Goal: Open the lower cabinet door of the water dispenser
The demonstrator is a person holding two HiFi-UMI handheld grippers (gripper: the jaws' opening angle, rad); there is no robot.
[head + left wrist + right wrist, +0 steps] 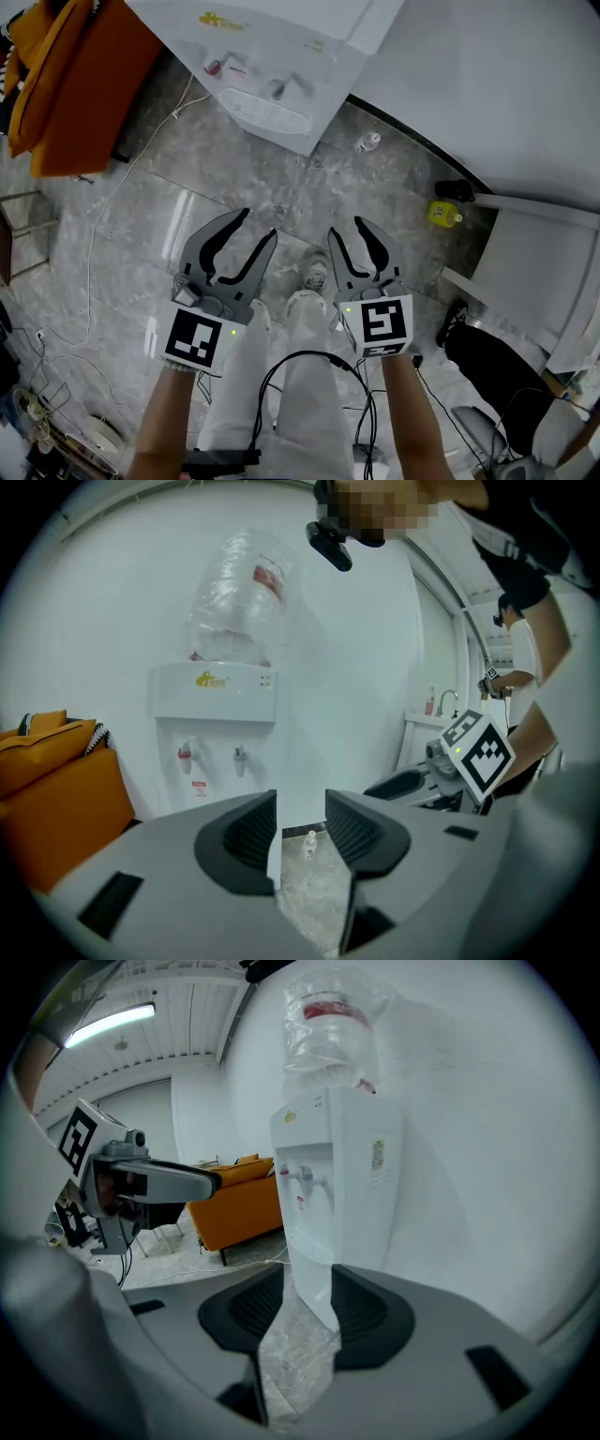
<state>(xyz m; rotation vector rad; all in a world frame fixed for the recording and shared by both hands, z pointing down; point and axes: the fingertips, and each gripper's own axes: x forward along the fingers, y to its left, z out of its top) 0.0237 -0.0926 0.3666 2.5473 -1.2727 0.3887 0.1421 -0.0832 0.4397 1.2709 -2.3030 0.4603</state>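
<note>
Head view: left gripper [260, 223] and right gripper [346, 227], jaws spread and empty, hover below the water dispenser [272, 56] at top, probably ready for opening it.

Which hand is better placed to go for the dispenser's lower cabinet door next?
Probably left. The left tongs face the water dispenser front-on; the right tongs look at its corner and side. Both are open, empty and short of it.

No legible text on water dispenser [214, 733]
</note>
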